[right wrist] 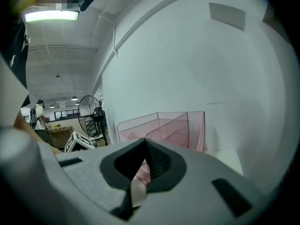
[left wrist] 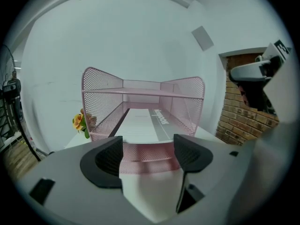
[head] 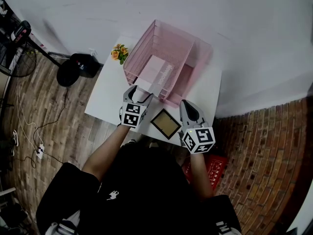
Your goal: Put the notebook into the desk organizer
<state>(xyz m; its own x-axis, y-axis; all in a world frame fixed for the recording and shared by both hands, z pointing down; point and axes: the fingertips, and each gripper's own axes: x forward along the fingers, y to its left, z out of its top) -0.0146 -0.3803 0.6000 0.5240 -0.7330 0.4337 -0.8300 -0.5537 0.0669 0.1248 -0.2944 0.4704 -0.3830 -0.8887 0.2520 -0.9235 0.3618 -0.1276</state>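
Head view, notebook: the thin, pale pink-and-white rectangular notebook (head: 155, 71) already lies inside the pink wire-mesh desk organizer (head: 141, 44), flat on its lower tray, long side running front to back
Step in hand: as things lie, the placing looks done and this is the let-go; neither gripper touches the notebook
Left gripper: the left gripper (head: 138, 94) sits just in front of the organizer's open front edge, jaws wide apart, with only the tray lip in sight between them
Right gripper: the right gripper (head: 187, 106) is off the organizer's front right corner, jaws pressed together to a thin slit, holding nothing I can see
Next move: probably just clearing both grippers away from the organizer; a light nudge on the near edge only if the notebook sits short of the back wall
Notebook make: smooth matt cover with a grey band of print too small to read; it should slide easily on mesh
Organizer make: stiff, fine, see-through mesh, side walls rising toward the back
Table: smooth white table (head: 110, 99) under the organizer
Frame: small square picture frame (head: 166, 123) with a dark rim and tan middle, flat in front of the organizer
Flowers: orange flower sprig (head: 120, 53) at the organizer's left side
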